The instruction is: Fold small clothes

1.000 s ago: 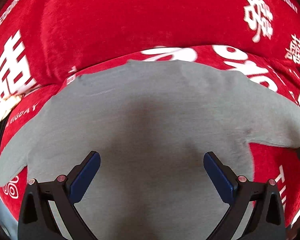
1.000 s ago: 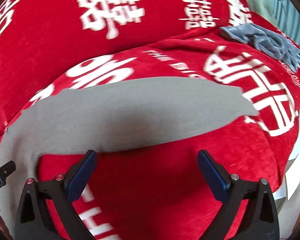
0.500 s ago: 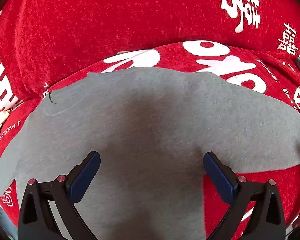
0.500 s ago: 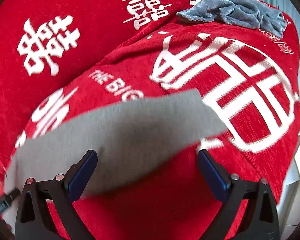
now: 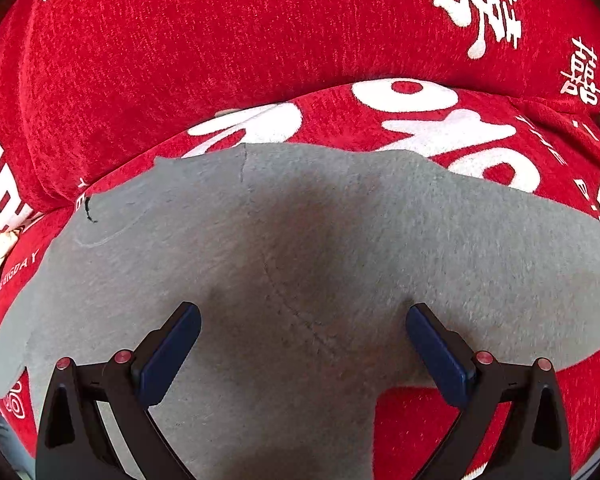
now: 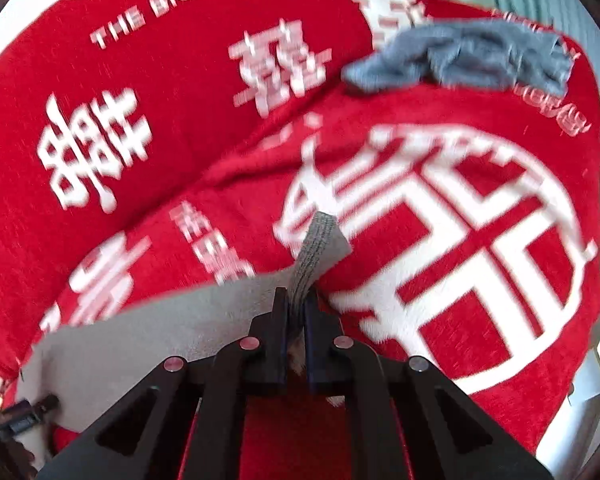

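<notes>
Grey garment (image 6: 318,248) in right tool (image 6: 296,300)

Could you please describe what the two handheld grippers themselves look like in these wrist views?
Both match: the left gripper and right gripper have matte black plastic frames with triangular cut-outs, small red-and-silver pivot pins, and flat dark blue pads lining the fingers. No cables, markings or sleeves show.

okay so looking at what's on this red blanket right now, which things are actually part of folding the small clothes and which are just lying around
Part of the job:
- grey garment, spread flat on the red blanket
- right tongs, which have just been closing and now pinch the garment's cuff
- left tongs, open above the garment

Just lying about:
- crumpled blue-grey cloth, further back on the blanket
</notes>
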Motion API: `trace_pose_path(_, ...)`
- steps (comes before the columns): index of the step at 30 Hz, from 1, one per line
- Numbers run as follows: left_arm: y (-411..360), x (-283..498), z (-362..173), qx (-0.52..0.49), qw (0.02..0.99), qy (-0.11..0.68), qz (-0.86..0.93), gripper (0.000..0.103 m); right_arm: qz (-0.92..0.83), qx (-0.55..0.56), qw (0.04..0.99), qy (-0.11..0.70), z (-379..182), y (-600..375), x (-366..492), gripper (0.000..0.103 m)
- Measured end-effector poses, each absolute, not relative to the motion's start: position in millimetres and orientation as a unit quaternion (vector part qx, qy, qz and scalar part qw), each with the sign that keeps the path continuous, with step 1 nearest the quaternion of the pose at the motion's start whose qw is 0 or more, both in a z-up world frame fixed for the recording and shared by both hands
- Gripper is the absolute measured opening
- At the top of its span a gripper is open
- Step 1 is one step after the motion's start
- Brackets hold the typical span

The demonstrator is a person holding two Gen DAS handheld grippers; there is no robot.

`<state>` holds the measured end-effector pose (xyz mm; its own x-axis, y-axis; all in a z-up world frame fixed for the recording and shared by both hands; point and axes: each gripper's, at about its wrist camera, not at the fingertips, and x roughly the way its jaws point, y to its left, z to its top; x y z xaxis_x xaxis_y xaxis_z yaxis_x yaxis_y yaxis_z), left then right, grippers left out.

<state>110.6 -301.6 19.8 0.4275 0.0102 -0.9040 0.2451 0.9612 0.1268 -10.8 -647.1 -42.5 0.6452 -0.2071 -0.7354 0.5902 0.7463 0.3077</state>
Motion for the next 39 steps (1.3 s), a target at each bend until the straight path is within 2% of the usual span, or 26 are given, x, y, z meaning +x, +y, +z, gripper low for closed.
trace_pose_path(3,-302,118,24,0.116,0.840,0.525,-0.070,0.103,-0.222,0.276,0.859,0.369,-58,-646,-11,0.012)
trace_pose_path(5,-298,133,28,0.105,0.846,0.521,-0.053,0.103,-0.218,0.298,0.856,0.361,-61,-650,-17,0.035)
trace_pose_path(6,-295,142,28,0.096,0.846,0.523,-0.046,0.103,-0.210,0.314,0.854,0.358,-62,-653,-19,0.065)
trace_pose_path(7,-293,150,27,0.089,0.844,0.527,-0.043,0.103,-0.207,0.321,0.853,0.355,-63,-654,-18,0.082)
trace_pose_path(10,-284,179,11,0.092,0.834,0.543,0.004,0.103,-0.203,0.323,0.854,0.354,-63,-655,-17,0.082)
trace_pose_path(12,-278,189,2,0.070,0.830,0.554,0.012,0.103,-0.195,0.319,0.856,0.357,-63,-652,-12,0.081)
trace_pose_path(14,-273,195,-4,0.023,0.826,0.562,0.024,0.103,-0.190,0.309,0.861,0.356,-62,-646,-3,0.072)
trace_pose_path(16,-284,195,-6,0.012,0.825,0.565,0.026,0.103,-0.191,0.290,0.863,0.366,-60,-641,8,0.032)
trace_pose_path(18,-318,186,-4,0.059,0.830,0.555,-0.005,0.103,-0.183,0.285,0.866,0.369,-58,-639,17,0.008)
trace_pose_path(21,-347,169,7,0.141,0.845,0.516,-0.012,0.102,-0.194,0.287,0.867,0.359,-55,-640,15,0.007)
trace_pose_path(26,-313,149,34,0.064,0.866,0.494,-0.048,0.102,-0.160,0.337,0.857,0.355,-63,-646,9,0.012)
trace_pose_path(28,-298,145,29,0.053,0.862,0.503,-0.046,0.102,-0.154,0.348,0.857,0.348,-64,-649,10,0.019)
trace_pose_path(29,-293,145,22,0.051,0.857,0.512,-0.041,0.102,-0.153,0.348,0.857,0.348,-64,-649,12,0.019)
trace_pose_path(30,-289,147,15,0.050,0.852,0.520,-0.033,0.102,-0.155,0.341,0.858,0.352,-64,-648,15,0.018)
trace_pose_path(31,-285,150,1,0.045,0.840,0.541,-0.023,0.102,-0.162,0.323,0.860,0.360,-62,-645,18,0.009)
trace_pose_path(32,-284,152,-9,0.036,0.830,0.556,-0.022,0.103,-0.171,0.310,0.861,0.364,-60,-643,20,0.007)
trace_pose_path(36,-302,142,3,0.078,0.843,0.530,-0.045,0.103,-0.204,0.283,0.873,0.340,-39,-635,8,0.007)
trace_pose_path(39,-290,131,19,0.053,0.857,0.508,-0.064,0.103,-0.222,0.235,0.884,0.336,-19,-619,6,0.007)
